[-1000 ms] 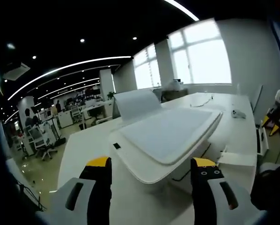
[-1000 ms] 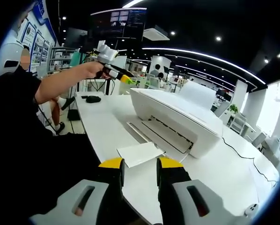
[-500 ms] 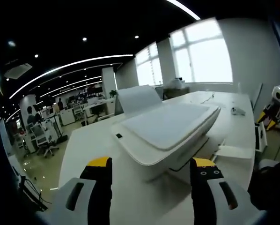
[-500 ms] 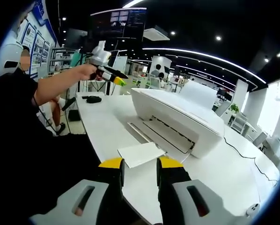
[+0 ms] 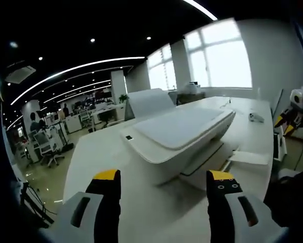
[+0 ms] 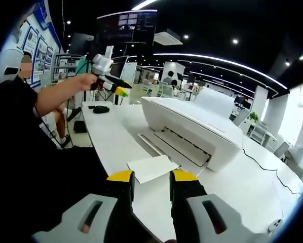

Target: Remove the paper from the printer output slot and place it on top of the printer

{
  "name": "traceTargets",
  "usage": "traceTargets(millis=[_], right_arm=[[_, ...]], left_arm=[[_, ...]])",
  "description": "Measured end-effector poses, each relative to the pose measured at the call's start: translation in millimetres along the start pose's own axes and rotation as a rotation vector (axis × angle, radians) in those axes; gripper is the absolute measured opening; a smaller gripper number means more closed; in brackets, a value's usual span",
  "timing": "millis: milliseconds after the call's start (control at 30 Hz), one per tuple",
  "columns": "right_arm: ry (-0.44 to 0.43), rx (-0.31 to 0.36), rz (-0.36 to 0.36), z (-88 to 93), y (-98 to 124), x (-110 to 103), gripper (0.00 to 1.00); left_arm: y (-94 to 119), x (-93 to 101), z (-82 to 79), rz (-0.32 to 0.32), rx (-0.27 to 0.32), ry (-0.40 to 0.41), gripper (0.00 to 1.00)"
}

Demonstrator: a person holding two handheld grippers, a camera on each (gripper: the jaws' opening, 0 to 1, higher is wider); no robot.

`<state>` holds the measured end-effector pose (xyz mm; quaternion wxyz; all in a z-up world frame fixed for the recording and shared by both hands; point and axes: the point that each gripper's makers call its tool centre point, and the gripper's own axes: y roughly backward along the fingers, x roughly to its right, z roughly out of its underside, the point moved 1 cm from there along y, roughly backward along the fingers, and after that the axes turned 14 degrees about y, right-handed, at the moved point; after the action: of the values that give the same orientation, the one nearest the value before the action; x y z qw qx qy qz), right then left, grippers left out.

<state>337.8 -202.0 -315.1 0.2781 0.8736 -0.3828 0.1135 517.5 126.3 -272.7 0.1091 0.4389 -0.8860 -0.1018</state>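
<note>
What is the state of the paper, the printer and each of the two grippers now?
paper: lying flat on the printer's output tray, not gripped.
printer: top lid shut, rear flap raised, nothing on top.
left gripper: open, holding nothing.
right gripper: slightly open, holding nothing, near the paper.

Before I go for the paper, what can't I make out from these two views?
- Paper: right gripper view; whether it lies in the printer tray or on the desk is unclear.
- Output slot interior: right gripper view, too dark.
- Paper's near edge: right gripper fingers hide it.
- Printer's front: left gripper view, seen from the side.
</note>
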Motion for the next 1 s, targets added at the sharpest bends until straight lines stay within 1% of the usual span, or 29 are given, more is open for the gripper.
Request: traceTargets(millis=[233,400,533,667,767,867,1000], right_arm=[[-0.011,0.012,0.018,-1.2,4.3,3.7,0.24],[-0.018,0.019,0.016,-0.8,3.1,1.2,0.24],[-0.015,0.029,0.02,-2.6,3.4,0.1,0.25],[-0.006,0.016,0.023,0.9,3.1,0.8,0.25],[-0.005,0.019,0.022,0.5,3.7,0.3,0.25],[-0.001,0.019,0.022,0.7,4.1,0.6,0.25],[-0.007,0.02,0.026,3.0,3.4,0.9,0.26]], left_arm=[[18.5,-3.0,6.1,0.0,0.009,0.012,0.75],[28.0,-3.4,11.4,-0.006,0.016,0.018,0.75],[36.5,0.4,17.4,-0.003,0.014,0.023,0.76],[46.2,6.0,22.4,0.004,0.02,0.022,0.78],[52.6,6.4,25.0,0.003,0.031,0.032,0.78],[56.9,5.5,26.9,0.003,0.04,0.041,0.78],[58.9,1.7,37.0,-0.003,0.031,0.063,0.78]])
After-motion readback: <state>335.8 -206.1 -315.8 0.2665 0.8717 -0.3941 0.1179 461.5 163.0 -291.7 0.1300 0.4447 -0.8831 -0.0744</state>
